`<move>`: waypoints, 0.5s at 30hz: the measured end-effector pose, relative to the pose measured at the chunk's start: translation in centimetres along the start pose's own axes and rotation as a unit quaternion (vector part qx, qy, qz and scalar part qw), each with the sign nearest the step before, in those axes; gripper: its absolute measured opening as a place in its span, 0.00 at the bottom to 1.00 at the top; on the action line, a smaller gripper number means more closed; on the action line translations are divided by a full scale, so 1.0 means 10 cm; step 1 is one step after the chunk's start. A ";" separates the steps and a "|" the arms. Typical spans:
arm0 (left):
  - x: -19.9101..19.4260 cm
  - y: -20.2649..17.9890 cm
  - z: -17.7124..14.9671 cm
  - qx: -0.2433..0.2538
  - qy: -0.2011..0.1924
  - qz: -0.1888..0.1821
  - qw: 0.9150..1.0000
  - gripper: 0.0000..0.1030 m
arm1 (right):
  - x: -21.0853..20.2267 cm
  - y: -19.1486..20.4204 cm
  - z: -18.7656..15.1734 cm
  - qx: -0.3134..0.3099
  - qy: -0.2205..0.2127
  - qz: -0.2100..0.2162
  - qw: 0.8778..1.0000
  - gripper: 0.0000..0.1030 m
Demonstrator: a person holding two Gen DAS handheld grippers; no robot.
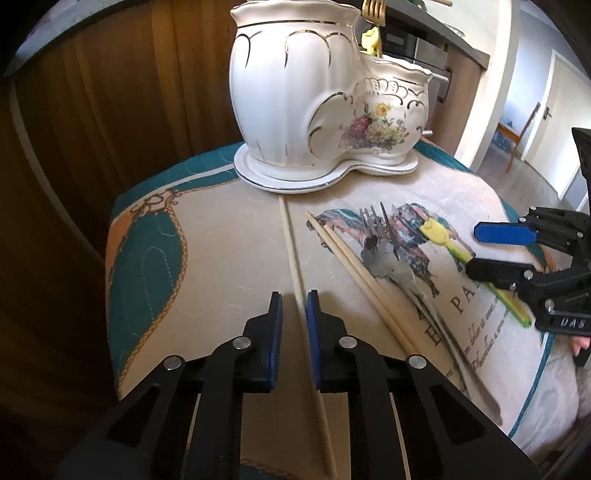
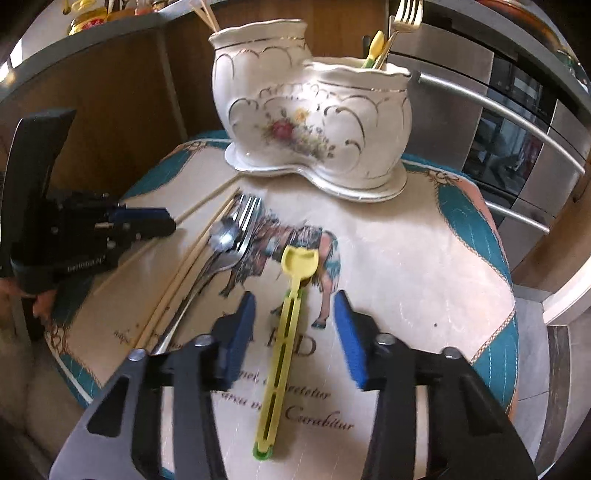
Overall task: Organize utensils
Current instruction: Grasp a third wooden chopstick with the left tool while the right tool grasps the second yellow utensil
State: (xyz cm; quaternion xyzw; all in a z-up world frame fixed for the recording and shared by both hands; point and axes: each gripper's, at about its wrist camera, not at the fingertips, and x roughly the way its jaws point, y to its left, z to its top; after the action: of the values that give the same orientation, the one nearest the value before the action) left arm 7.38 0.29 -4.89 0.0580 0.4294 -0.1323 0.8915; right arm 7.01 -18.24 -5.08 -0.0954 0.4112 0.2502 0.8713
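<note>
Left wrist view: the left gripper (image 1: 294,295) sits low over the printed placemat (image 1: 236,266), its blue pads narrowly apart with a single pale wooden chopstick (image 1: 291,254) running between them. It touches the right pad at most, so it reads as not clamped yet. That stick points up toward the white ceramic holder (image 1: 314,110), a two-compartment thing with gold trim and a flower decal, standing at the far edge of the mat. To the right lie a pair of chopsticks (image 1: 354,269) side by side, then a steel fork (image 1: 384,236) lying over a spoon (image 1: 371,243), all bunched together. Further right is a yellow plastic scoop (image 1: 439,232) with a long slotted handle, and the right gripper (image 1: 476,251) hangs over that handle.

Right wrist view: the right gripper (image 2: 295,314) is spread wide, pads either side of the yellow plastic scoop (image 2: 291,295) but not touching it. The scoop lies flat on the placemat (image 2: 424,277), square bowl pointing at the holder (image 2: 314,118), green tip nearest the camera. A gold fork (image 2: 402,18) and a yellow utensil (image 2: 375,48) stick out of the holder's lower compartment. The left gripper (image 2: 168,221) is at the left, over the single chopstick (image 2: 207,203).
</note>
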 end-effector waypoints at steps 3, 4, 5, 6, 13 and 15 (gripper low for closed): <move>0.00 0.01 0.00 0.000 0.000 0.000 1.000 0.14 | 0.02 -0.02 -0.01 0.004 0.005 0.005 1.000 0.31; 0.00 0.00 0.00 0.002 0.000 0.004 1.000 0.14 | 0.04 -0.01 -0.02 0.004 0.008 0.007 1.000 0.30; 0.00 -0.01 0.00 0.005 0.000 0.007 1.000 0.14 | 0.06 0.00 -0.02 0.000 0.012 0.005 1.000 0.26; 0.00 -0.02 0.00 0.008 0.000 0.010 1.000 0.14 | 0.08 0.02 -0.02 -0.005 0.014 0.001 1.000 0.23; 0.03 0.01 0.04 0.007 0.000 0.014 1.000 0.12 | 0.09 0.00 -0.02 0.000 -0.003 -0.012 1.000 0.09; 0.02 0.01 0.04 0.009 0.000 0.017 1.000 0.09 | 0.07 0.02 -0.01 -0.003 -0.008 -0.008 1.000 0.09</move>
State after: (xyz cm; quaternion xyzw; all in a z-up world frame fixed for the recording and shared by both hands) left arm 7.86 0.26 -4.82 0.0730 0.4275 -0.1206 0.8929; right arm 7.23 -17.85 -5.68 -0.0995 0.4028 0.2454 0.8761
